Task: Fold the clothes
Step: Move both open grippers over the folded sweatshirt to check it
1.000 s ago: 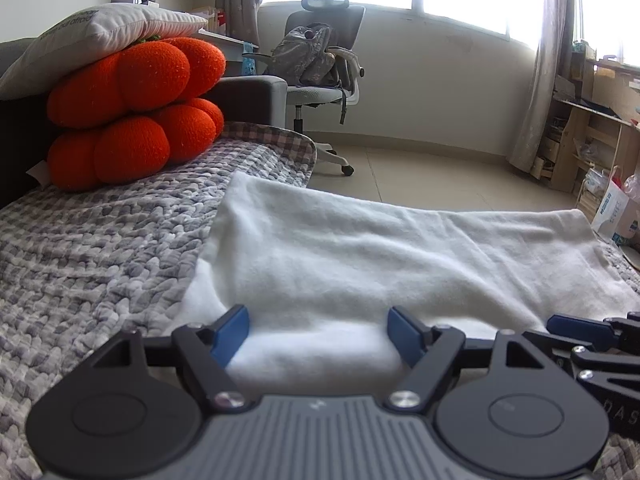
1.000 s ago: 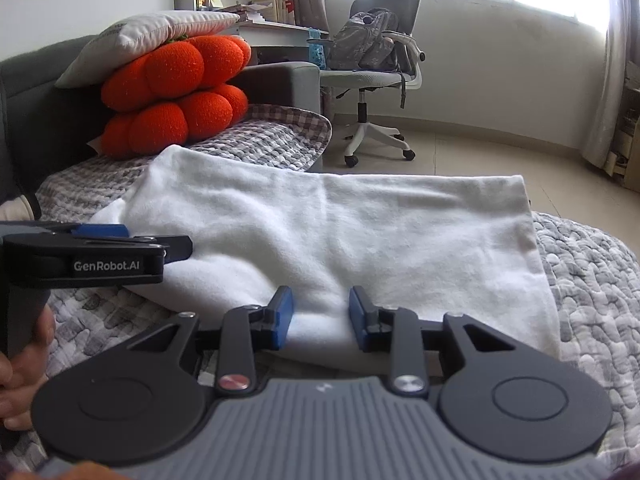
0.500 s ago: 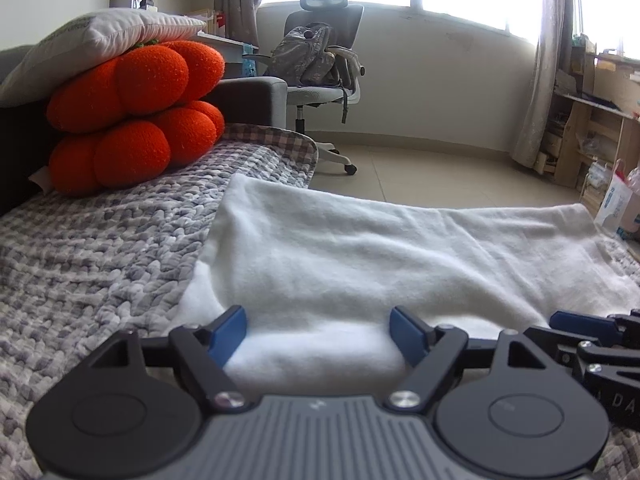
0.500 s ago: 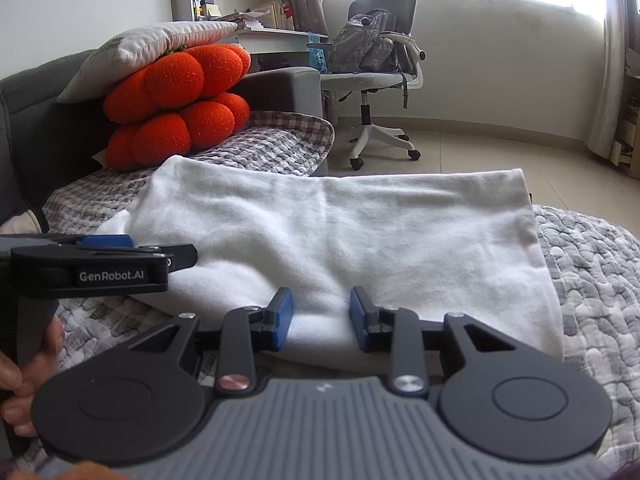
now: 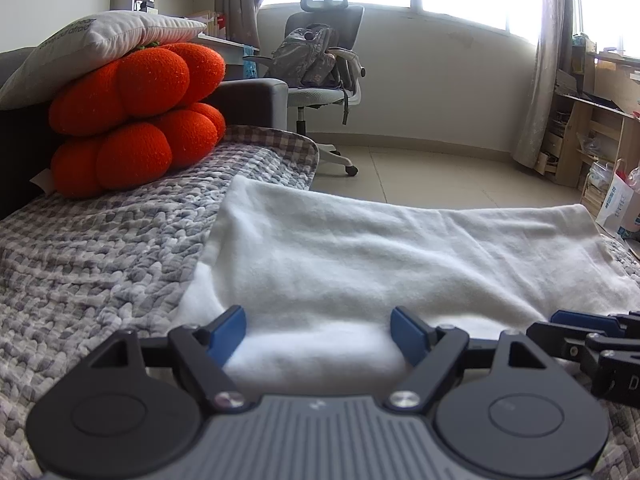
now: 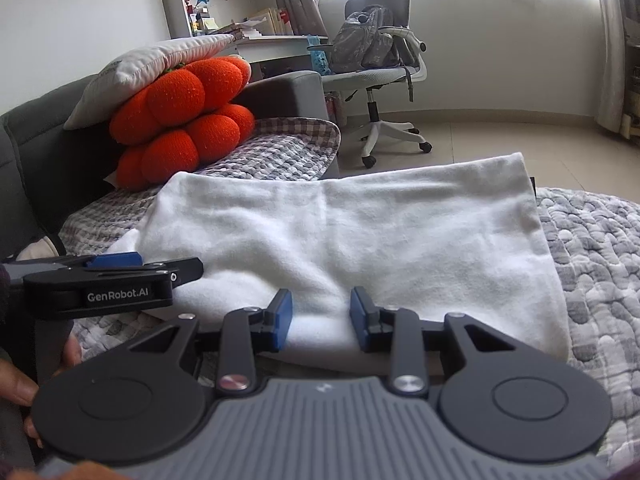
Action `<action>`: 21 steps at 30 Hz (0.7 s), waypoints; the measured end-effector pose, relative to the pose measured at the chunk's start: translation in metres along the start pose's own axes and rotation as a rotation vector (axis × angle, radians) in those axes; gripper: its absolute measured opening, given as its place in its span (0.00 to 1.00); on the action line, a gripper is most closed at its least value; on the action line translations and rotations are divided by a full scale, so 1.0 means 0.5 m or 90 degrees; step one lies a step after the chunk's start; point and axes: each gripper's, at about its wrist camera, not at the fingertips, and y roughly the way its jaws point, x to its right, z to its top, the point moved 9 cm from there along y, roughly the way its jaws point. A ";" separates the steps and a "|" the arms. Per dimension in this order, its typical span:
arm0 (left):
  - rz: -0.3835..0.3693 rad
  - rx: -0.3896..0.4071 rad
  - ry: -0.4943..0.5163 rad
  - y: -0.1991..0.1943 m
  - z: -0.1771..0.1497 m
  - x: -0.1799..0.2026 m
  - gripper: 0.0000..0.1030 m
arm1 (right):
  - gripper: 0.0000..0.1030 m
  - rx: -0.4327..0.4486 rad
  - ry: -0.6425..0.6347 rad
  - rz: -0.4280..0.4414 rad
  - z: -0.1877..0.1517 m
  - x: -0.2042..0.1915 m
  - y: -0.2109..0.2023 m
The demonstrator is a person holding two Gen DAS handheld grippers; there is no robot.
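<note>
A white cloth lies folded flat on a grey knitted blanket over a sofa; it also shows in the right wrist view. My left gripper is wide open at the cloth's near edge, jaws either side of the fabric without pinching it. My right gripper is open with a narrower gap, also at the near edge, to the right of the left one. Each gripper shows in the other's view: the right one and the left one.
Orange plush cushions under a grey pillow sit at the sofa's back left. An office chair with a backpack stands on the tiled floor beyond. Wooden shelves and a bag are at right.
Both grippers have stayed at the cloth's near edge. The views have shifted slightly, the right wrist view tilting up a little. The jaws' openings look unchanged.
</note>
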 end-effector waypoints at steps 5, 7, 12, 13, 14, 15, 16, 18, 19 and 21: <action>0.010 0.010 0.008 -0.008 0.001 -0.002 0.79 | 0.33 0.002 0.004 0.004 0.001 0.001 -0.002; 0.013 0.014 0.011 -0.012 0.002 -0.003 0.80 | 0.33 0.003 0.007 0.006 0.002 0.003 -0.004; 0.033 0.032 0.052 -0.036 0.003 -0.025 0.82 | 0.33 0.006 0.022 0.018 0.005 0.020 -0.019; 0.023 0.027 0.052 -0.038 0.002 -0.032 0.83 | 0.33 0.006 0.023 0.017 0.005 0.024 -0.021; 0.021 0.018 0.046 -0.039 0.000 -0.044 0.85 | 0.33 0.005 0.024 0.013 0.005 0.027 -0.023; 0.020 0.009 0.041 -0.039 -0.002 -0.056 0.87 | 0.33 0.004 0.025 0.009 0.005 0.031 -0.025; 0.018 0.000 0.034 -0.039 -0.005 -0.068 0.90 | 0.33 0.003 0.026 0.005 0.004 0.034 -0.027; -0.013 -0.025 -0.011 -0.030 -0.014 -0.099 0.93 | 0.33 0.000 0.023 -0.002 0.006 0.034 -0.027; -0.028 -0.037 -0.033 -0.026 -0.018 -0.114 0.94 | 0.35 -0.001 0.015 -0.008 0.007 0.028 -0.026; -0.036 -0.036 -0.057 -0.026 -0.021 -0.123 0.95 | 0.42 0.003 0.001 -0.019 0.017 0.013 -0.024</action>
